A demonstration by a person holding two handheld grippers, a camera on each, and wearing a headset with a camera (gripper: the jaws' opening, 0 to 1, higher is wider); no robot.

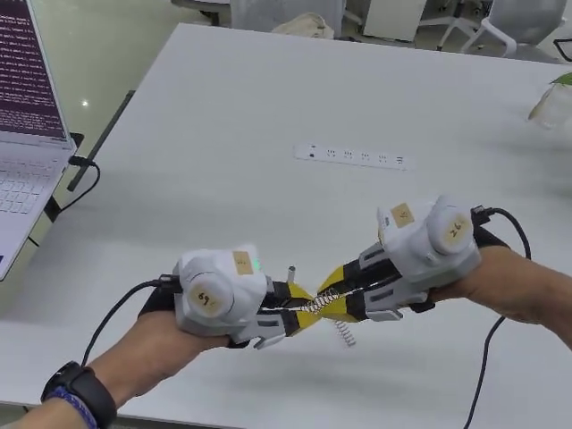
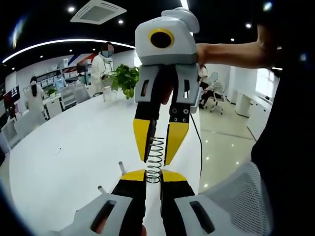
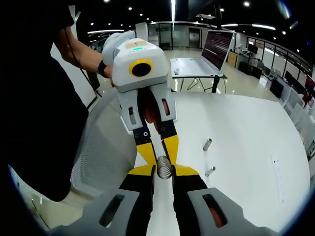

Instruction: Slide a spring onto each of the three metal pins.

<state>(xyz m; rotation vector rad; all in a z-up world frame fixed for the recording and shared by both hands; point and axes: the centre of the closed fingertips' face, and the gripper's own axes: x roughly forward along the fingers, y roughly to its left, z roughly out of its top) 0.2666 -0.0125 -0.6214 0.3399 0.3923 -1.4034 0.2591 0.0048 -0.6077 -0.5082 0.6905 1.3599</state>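
A steel spring spans the gap between the two grippers, just above the white table. My left gripper is shut on the spring's lower end. My right gripper is shut on the other end, where the spring shows end-on. Whether a pin sits inside the coil is hidden. A second spring lies on the table under the fingertips. One metal pin stands just behind them. Two pins rest on the table to the right of the jaws; the same pins also lie left of my left jaws.
An open laptop sits at the table's left edge with a cable beside it. A white power strip lies mid-table, and a potted plant stands far right. The near table edge runs just below both hands.
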